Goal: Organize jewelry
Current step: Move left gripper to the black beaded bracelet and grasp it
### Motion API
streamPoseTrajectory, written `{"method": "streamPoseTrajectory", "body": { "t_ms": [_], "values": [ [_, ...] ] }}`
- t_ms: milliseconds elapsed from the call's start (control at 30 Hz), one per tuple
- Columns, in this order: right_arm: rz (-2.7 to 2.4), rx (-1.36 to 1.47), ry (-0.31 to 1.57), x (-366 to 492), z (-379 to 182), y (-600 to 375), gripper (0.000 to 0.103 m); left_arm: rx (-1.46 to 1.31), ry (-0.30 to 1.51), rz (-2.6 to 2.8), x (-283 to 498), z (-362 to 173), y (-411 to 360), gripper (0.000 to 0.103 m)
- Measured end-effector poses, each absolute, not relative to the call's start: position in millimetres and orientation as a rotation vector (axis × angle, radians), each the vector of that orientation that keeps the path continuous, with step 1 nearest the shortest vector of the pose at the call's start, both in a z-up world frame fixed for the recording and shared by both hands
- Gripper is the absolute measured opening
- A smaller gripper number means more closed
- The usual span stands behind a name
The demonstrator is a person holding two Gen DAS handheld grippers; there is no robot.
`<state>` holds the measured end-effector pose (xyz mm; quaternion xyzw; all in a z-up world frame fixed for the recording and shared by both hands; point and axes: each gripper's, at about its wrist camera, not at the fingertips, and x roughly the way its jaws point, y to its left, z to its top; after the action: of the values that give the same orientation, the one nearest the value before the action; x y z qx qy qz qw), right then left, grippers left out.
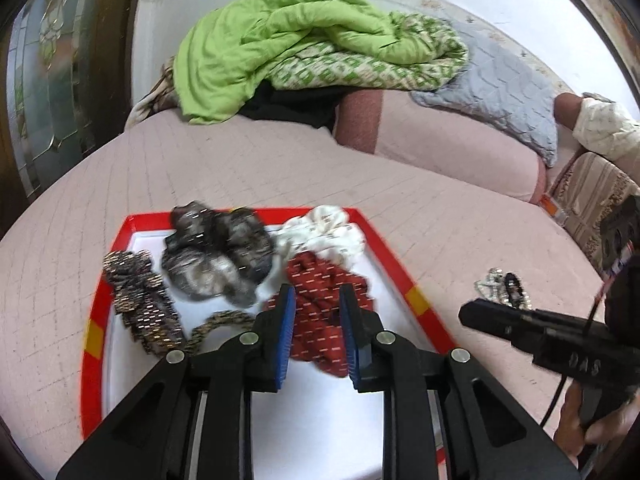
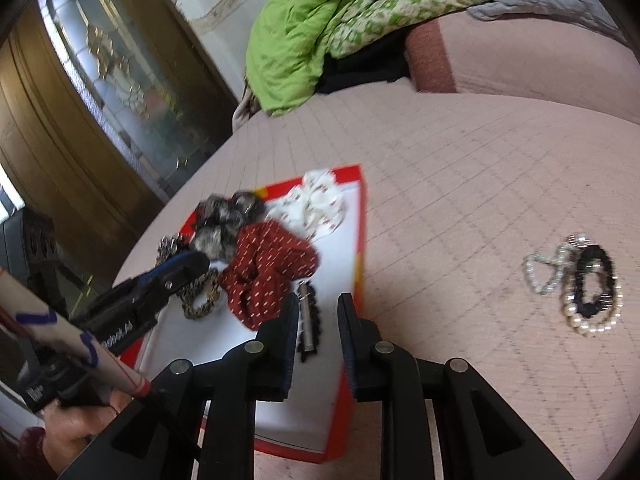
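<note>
A red-rimmed white tray [image 1: 376,236] [image 2: 362,216] lies on the pink bed cover. It holds a red patterned scrunchie [image 1: 324,304] [image 2: 264,268], a grey-black scrunchie [image 1: 218,256] [image 2: 224,220], a white scrunchie [image 1: 328,236] [image 2: 320,200], a gold-black scrunchie [image 1: 140,300] and a braided gold band [image 2: 202,300]. A black hair clip with a metal bar [image 2: 308,320] lies on the tray. My left gripper [image 1: 318,320] is open just above the red scrunchie. My right gripper [image 2: 318,320] is open and empty over the clip. Bracelets [image 2: 576,284] [image 1: 502,288] lie on the cover right of the tray.
A green comforter [image 1: 304,44] [image 2: 340,20] and a grey quilt [image 1: 504,80] are piled on pillows at the back. A wooden door with patterned glass [image 2: 100,92] stands on the left. A striped cushion [image 1: 592,200] is at the right edge.
</note>
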<state>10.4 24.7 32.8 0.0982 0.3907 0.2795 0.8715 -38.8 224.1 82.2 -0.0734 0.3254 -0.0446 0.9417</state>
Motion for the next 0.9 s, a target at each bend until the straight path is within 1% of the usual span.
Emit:
{"method": "streamPoseTrajectory", "body": {
  "t_ms": [233,300,533,700,900],
  "values": [
    [0.453,0.283,0.774,18.0,46.3,-42.5,0.022,-0.091,0.637,-0.187,-41.5,88.8,177.6,0.022],
    [0.411,0.310,0.770,21.9,48.5,-65.4,0.022,-0.076,0.656,-0.255,-40.7,88.5,155.7,0.024],
    [0.227,0.490,0.775,21.4,43.4,-165.9,0.022,-0.026,0.721,-0.412,-36.1,89.9,81.6,0.024],
    [0.176,0.516,0.782,12.9,40.4,-199.3,0.022,-0.081,0.858,-0.500,-2.8,79.0,31.8,0.024],
    [0.163,0.564,0.770,9.2,40.8,-223.3,0.022,-0.148,0.981,-0.479,42.7,54.1,4.7,0.024]
  ]
}}
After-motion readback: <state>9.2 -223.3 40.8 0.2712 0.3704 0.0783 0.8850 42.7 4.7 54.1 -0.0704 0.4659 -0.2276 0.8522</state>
